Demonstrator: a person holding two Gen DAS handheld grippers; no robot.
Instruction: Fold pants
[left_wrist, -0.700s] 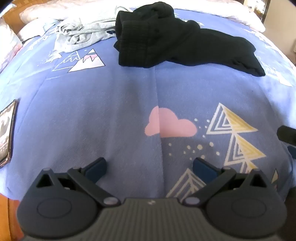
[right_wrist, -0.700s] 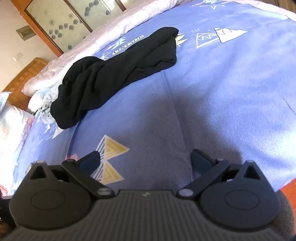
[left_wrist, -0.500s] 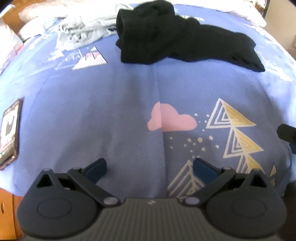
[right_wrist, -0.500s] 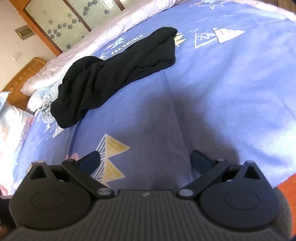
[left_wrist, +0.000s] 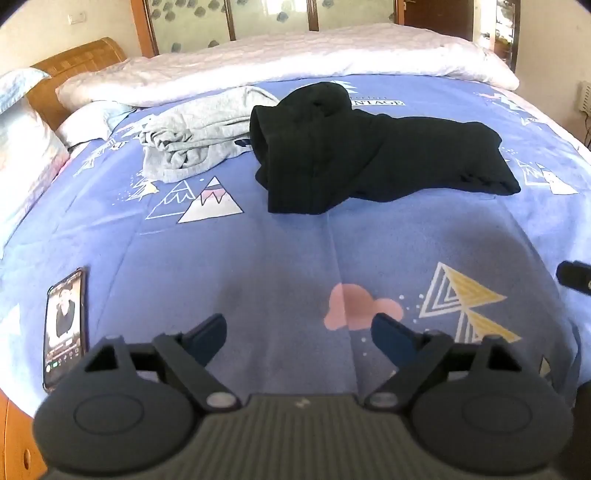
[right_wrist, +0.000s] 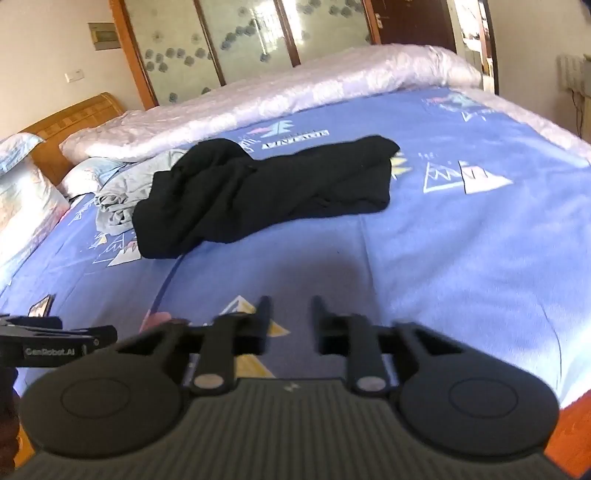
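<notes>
**Both grippers over the bed, black pants not yet taken**

The scene is a bedroom, with a wide bed (left_wrist: 258, 258) under a blue printed sheet and a white quilt (left_wrist: 295, 51) at its far side. The black pants (left_wrist: 354, 147) lie crumpled in a long heap on the sheet, with one end against a grey garment (left_wrist: 199, 136). A phone (left_wrist: 64, 328) lies at the near edge, at about 9 o'clock from the left gripper.

I judge that the task is at its beginning: the pants are bunched and nothing is folded. The next move calls for reaching forward to the heap, taking the waistband or a leg end, and spreading the cloth flat.

The left gripper (left_wrist: 299, 332) has its fingers wide apart, with only bare sheet between them. The pants lie at 12 o'clock from it, well apart.

The right gripper (right_wrist: 290, 314) has its fingers close together, a narrow gap left, and holds nothing. Its jaws have just been closing. The pants lie at about 11 o'clock from it, well apart.
</notes>
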